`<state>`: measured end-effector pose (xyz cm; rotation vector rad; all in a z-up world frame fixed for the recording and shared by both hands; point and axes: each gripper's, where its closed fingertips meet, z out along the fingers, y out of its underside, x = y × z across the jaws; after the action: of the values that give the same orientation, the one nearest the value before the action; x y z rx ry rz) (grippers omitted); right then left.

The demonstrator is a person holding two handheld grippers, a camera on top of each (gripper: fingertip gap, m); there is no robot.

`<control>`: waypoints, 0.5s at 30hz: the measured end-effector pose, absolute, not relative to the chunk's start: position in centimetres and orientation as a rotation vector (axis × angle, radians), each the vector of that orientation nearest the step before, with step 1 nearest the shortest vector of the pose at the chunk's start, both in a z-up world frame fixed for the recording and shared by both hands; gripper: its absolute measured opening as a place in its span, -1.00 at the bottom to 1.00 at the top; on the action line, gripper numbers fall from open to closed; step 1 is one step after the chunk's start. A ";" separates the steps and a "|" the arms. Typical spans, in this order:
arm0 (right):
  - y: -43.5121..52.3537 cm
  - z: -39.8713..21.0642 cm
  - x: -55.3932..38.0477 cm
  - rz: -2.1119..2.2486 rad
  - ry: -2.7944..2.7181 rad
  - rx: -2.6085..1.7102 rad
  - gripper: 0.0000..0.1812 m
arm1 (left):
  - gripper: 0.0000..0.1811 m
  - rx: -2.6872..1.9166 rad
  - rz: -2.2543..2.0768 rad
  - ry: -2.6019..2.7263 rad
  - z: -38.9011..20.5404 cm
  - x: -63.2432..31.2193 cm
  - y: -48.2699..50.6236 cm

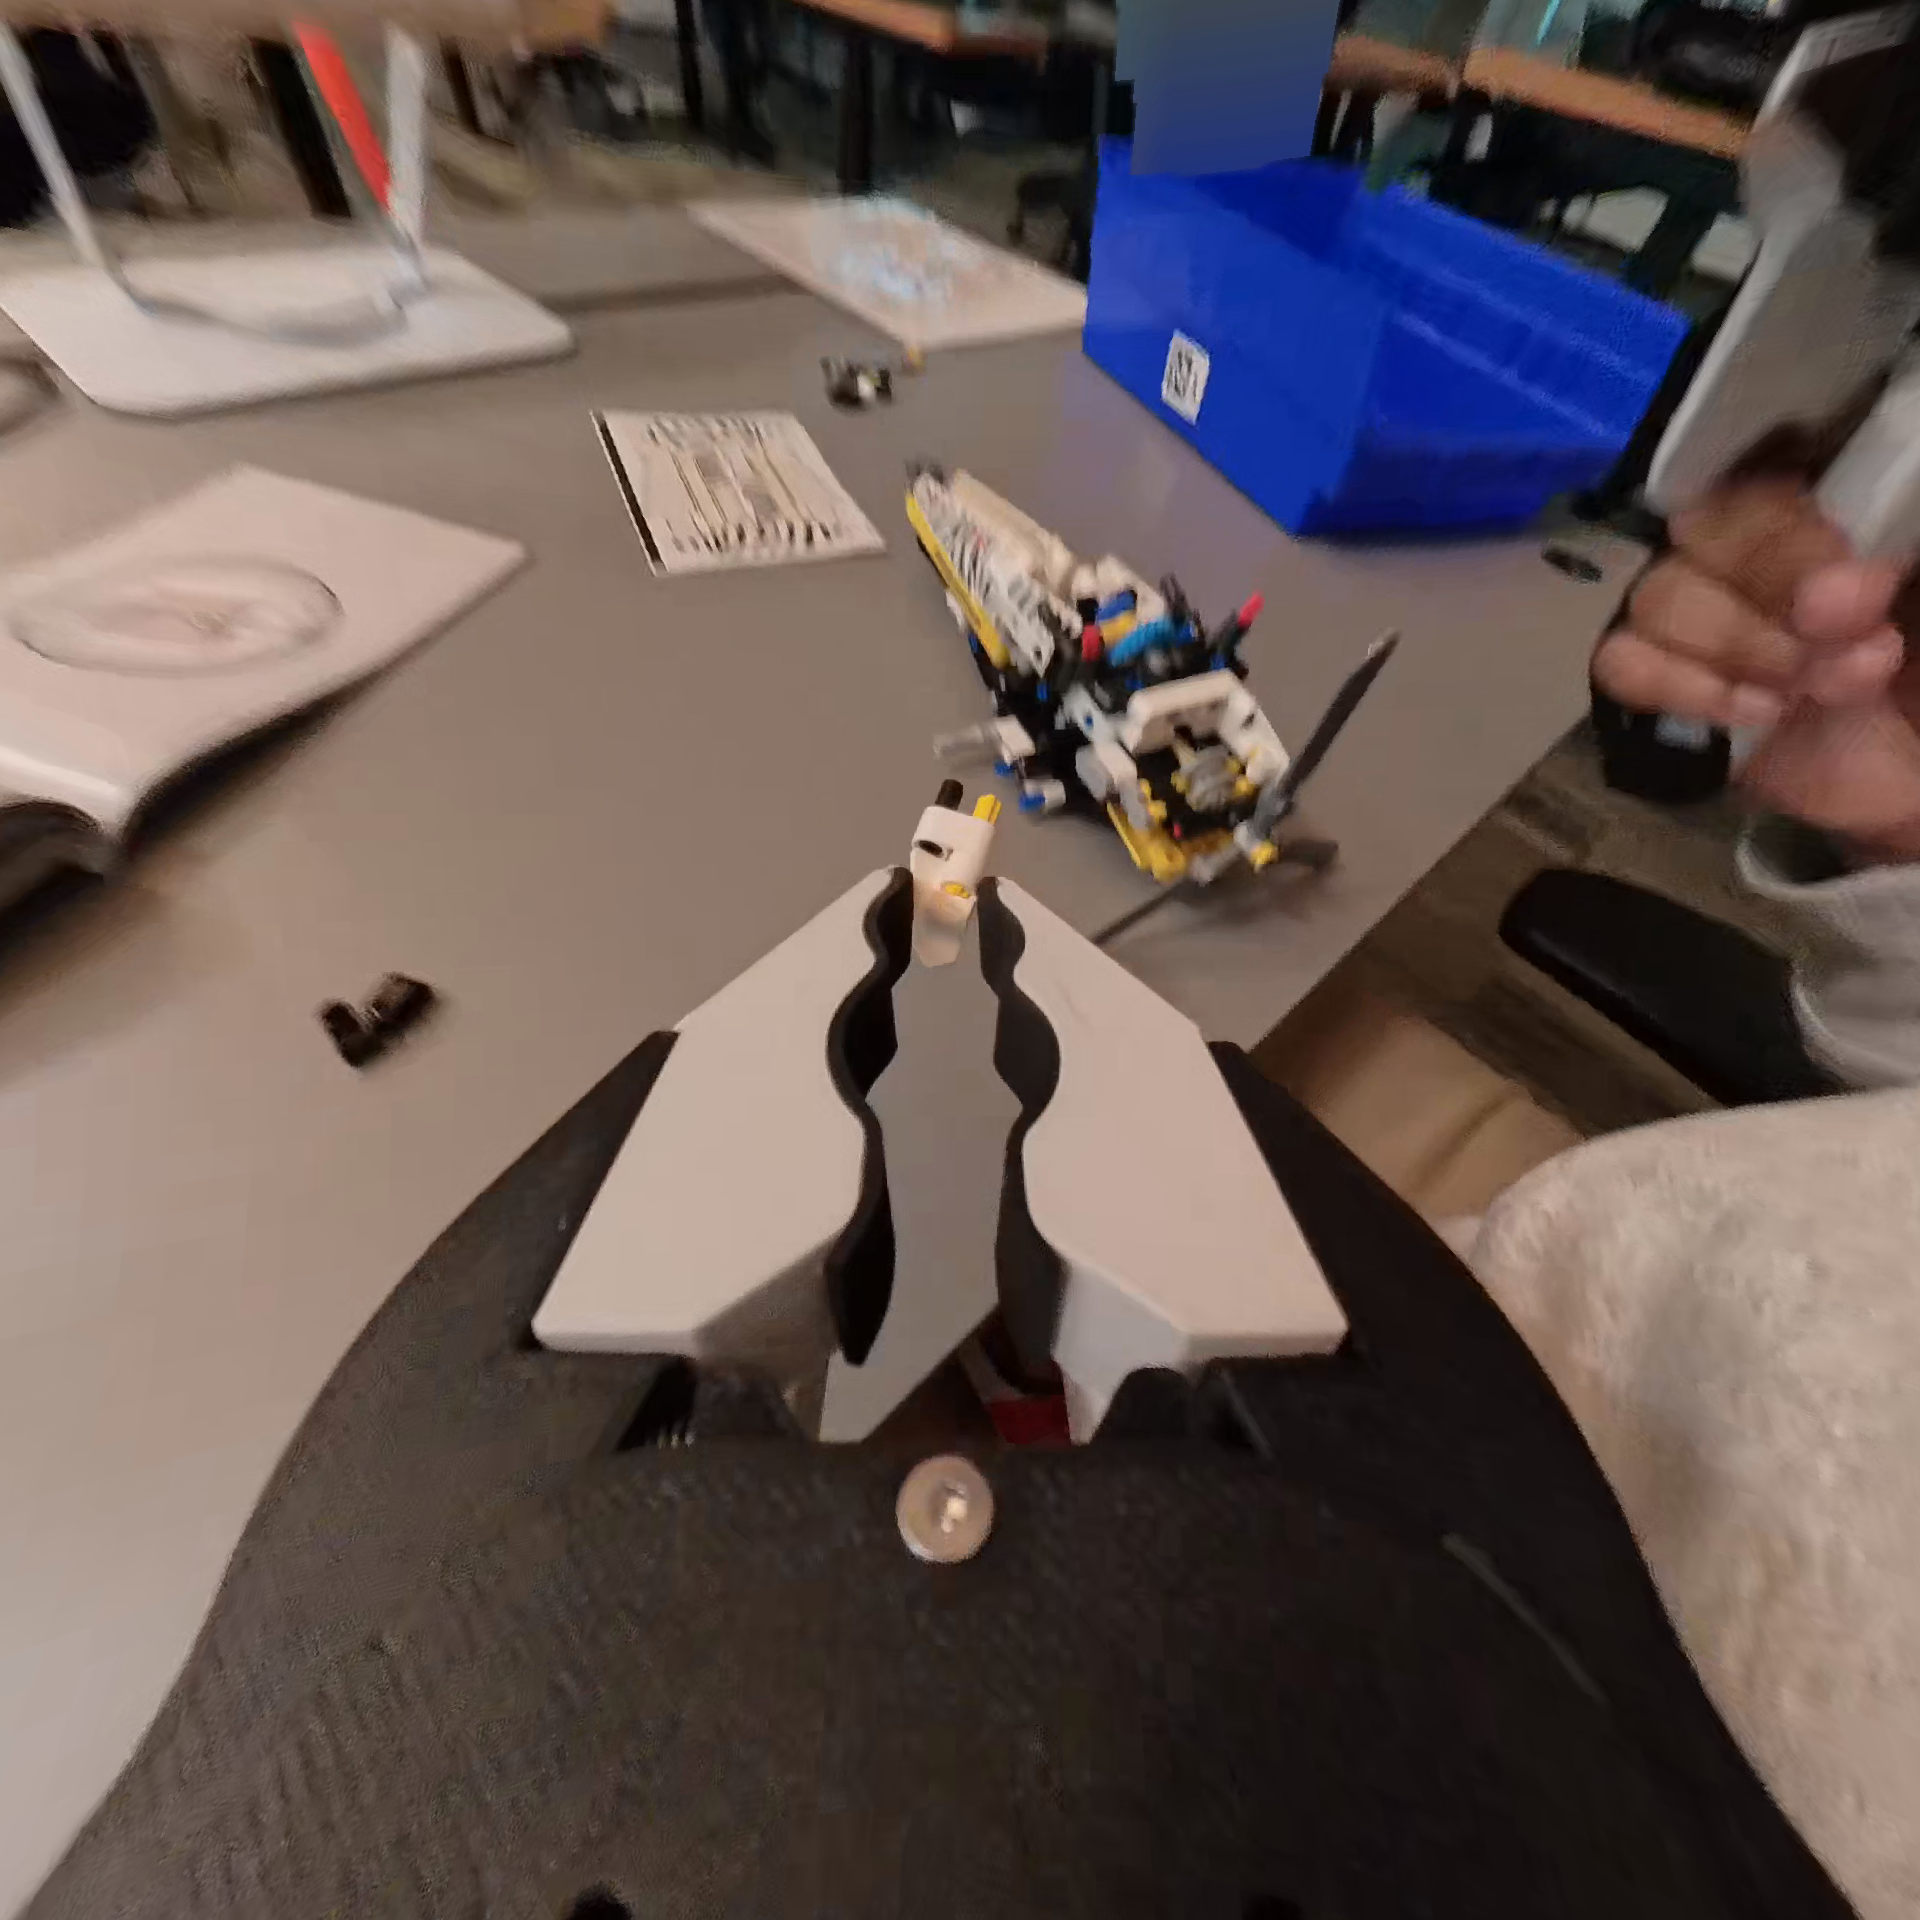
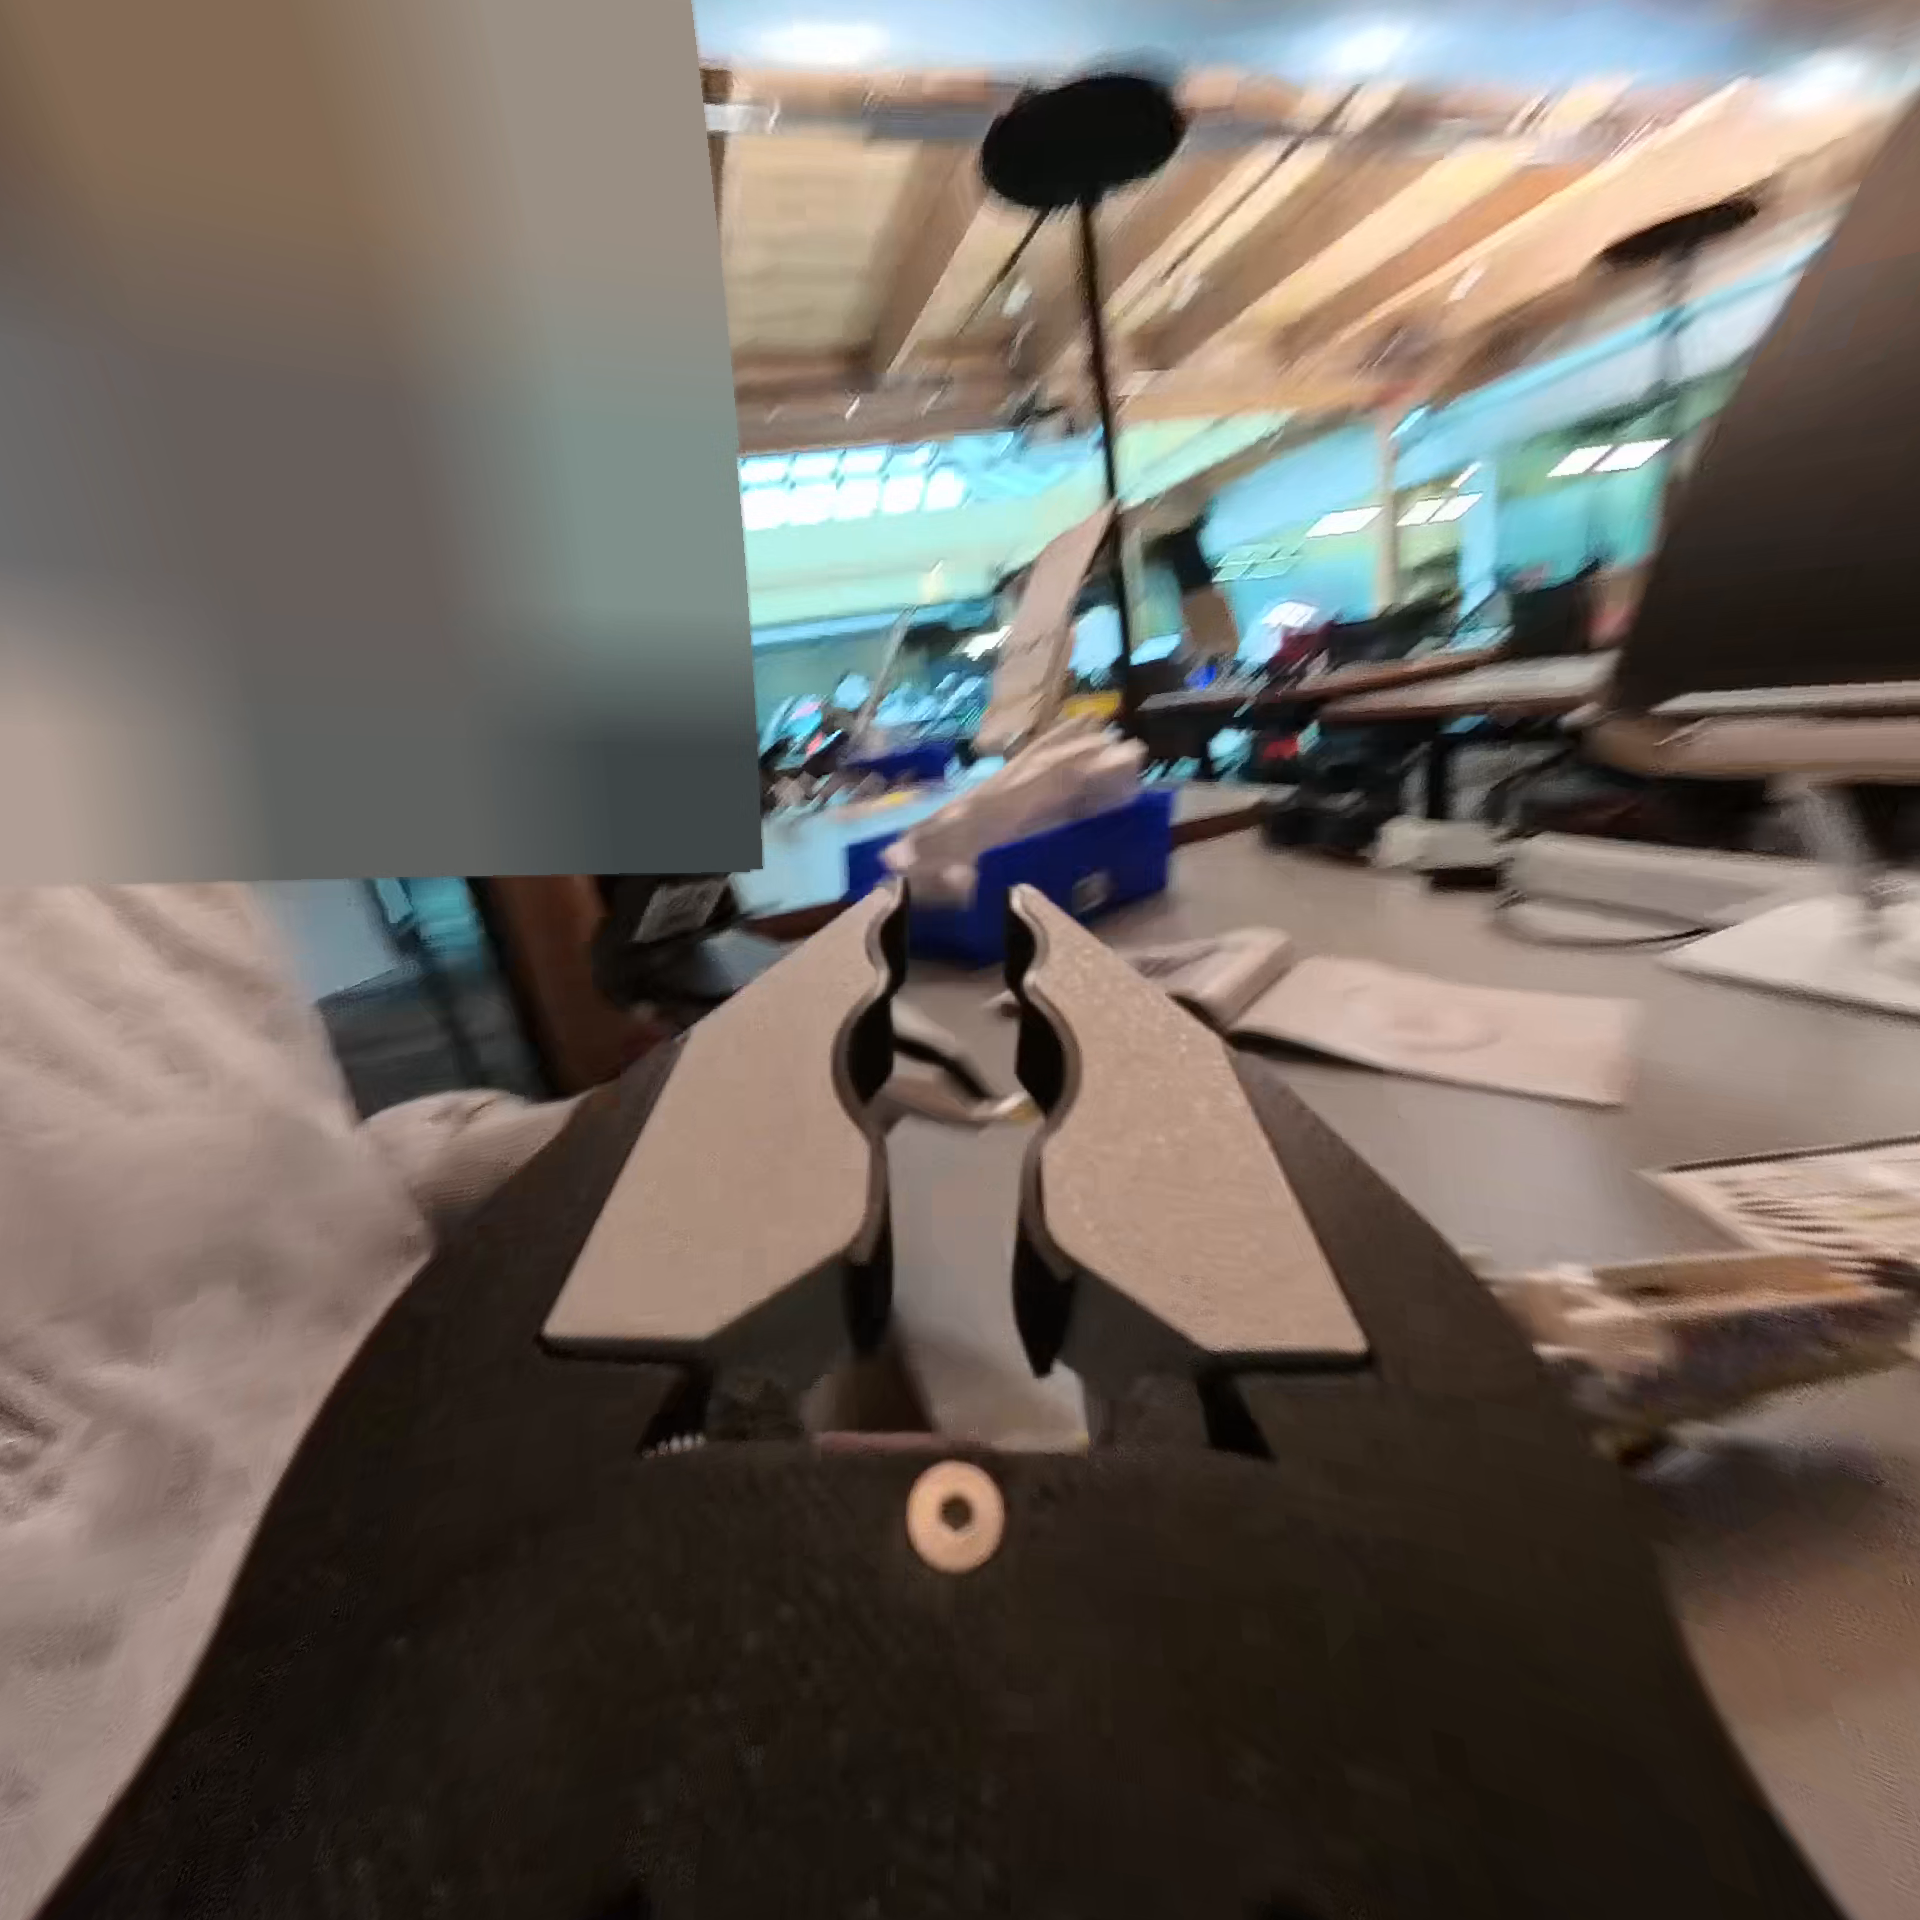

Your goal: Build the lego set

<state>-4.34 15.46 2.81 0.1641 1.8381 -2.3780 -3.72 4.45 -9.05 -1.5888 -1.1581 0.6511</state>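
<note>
My left gripper is shut on a small white lego piece with a yellow and a black pin at its top, held above the grey table. The partly built lego model, white, yellow, black and blue, lies on the table just ahead and to the right of it. My right gripper is open and empty, raised and tilted up toward the room; its view is blurred. The model shows as a blurred shape at the right edge of that view. The right gripper, held in a hand, shows at far right.
A blue bin stands behind the model. A printed sheet lies mid-table. An open booklet lies at left, a small black piece near it, more small pieces farther back. The table edge runs diagonally at right, a chair armrest beyond it.
</note>
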 end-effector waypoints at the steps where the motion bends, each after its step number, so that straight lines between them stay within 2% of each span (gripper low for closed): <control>1: 14.4 2.5 -3.2 -2.315 1.878 0.130 -0.81 | -0.88 -1.556 0.694 -1.136 -7.9 -3.8 4.3; 4: 12.6 2.3 -2.3 -2.401 1.957 0.131 -0.94 | -0.89 -1.452 0.795 -1.008 -3.9 -3.4 4.9; 6: 12.3 2.9 -2.1 -2.526 1.916 0.165 -0.93 | -0.89 -1.403 0.854 -0.926 -1.7 -2.8 5.6; 12: 11.3 2.2 -1.5 -2.403 1.945 0.218 -0.61 | -0.89 -1.364 0.902 -0.735 2.1 -1.0 9.0; 15: 11.0 2.3 -0.5 -2.358 1.903 0.183 -0.62 | -0.89 -1.380 0.886 -0.691 2.4 -0.8 10.6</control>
<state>-0.53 10.95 2.28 0.1829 1.9030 -2.3582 -0.78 10.56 2.43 -1.3804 -0.6912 0.8857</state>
